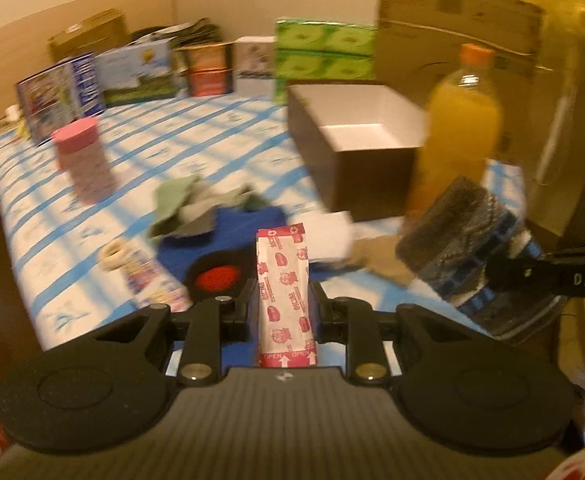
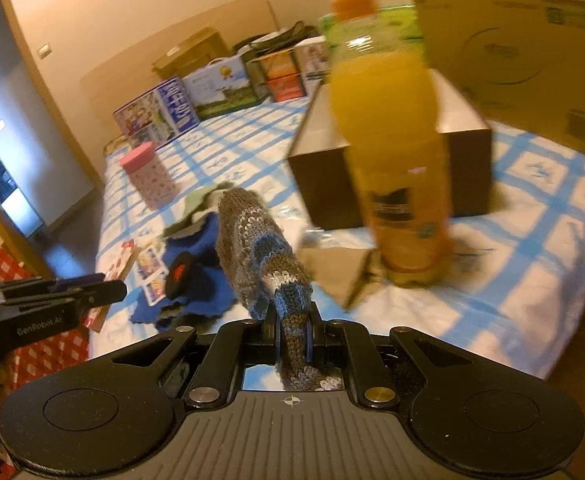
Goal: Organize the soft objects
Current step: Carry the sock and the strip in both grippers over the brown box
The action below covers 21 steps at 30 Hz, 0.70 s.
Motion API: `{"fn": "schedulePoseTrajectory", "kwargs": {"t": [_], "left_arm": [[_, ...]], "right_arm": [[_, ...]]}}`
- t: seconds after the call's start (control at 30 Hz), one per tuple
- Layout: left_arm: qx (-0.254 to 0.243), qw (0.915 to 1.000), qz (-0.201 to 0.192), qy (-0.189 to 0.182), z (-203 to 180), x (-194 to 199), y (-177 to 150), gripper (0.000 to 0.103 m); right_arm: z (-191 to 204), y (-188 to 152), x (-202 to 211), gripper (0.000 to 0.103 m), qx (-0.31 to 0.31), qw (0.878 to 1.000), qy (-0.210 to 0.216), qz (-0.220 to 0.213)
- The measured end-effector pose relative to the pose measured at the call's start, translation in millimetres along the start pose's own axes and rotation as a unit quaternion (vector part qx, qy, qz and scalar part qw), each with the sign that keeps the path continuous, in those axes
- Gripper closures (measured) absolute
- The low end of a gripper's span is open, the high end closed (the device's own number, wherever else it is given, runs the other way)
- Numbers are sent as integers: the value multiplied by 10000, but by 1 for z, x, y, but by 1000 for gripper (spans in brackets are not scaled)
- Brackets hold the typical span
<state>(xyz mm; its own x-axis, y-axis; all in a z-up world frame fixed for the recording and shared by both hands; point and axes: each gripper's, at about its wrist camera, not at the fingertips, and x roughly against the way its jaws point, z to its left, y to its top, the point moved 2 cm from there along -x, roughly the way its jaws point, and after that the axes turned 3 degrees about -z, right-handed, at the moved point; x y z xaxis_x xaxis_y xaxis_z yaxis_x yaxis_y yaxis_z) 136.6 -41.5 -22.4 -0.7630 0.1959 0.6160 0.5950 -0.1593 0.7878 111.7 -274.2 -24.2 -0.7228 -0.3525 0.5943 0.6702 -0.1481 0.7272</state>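
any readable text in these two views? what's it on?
"OPEN", twice with arrows: pink-printed packet in the left gripper.
"DAS": right gripper body.
"GenRobot.AI": left gripper body.
Boxes at the back and the juice bottle label: too blurred.

Colours and patterns. The packet point(image 1: 286, 296) is white, printed with red-pink motifs and a pink band reading OPEN. The knitted piece point(image 2: 266, 264) is variegated grey-brown with blue and pale stitches. The table cover point(image 1: 104, 184) is white with a blue grid. The bottle point(image 1: 458, 132) holds orange liquid under an orange cap. The open box point(image 1: 352, 152) is dark brown outside and white inside. The canister point(image 1: 84, 160) is pink with a small, blurred print, possibly floral. A deep blue cloth point(image 2: 196, 280) lies beneath green-grey fabric pieces point(image 1: 184, 204). The stacked packs point(image 1: 324, 54) are bright green.
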Motion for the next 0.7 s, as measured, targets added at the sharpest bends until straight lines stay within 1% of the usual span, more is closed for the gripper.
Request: {"fn": "schedulePoseTrajectory", "kwargs": {"t": [0.2, 0.4, 0.53, 0.7], "left_arm": [[-183, 9992, -140, -318, -41, -7, 25, 80], [-319, 9982, -226, -461, -59, -25, 50, 80], [-383, 9975, -264, -535, -62, -44, 70, 80], [-438, 9968, -395, -537, -62, -70, 100, 80]], "right_arm": [[-45, 11, 35, 92, -10, 9987, -481, -149], [-89, 36, 54, 92, -36, 9948, -954, -340], [-113, 64, 53, 92, -86, 9934, -1027, -514], [-127, 108, 35, 92, -96, 9937, -864, -711]]}}
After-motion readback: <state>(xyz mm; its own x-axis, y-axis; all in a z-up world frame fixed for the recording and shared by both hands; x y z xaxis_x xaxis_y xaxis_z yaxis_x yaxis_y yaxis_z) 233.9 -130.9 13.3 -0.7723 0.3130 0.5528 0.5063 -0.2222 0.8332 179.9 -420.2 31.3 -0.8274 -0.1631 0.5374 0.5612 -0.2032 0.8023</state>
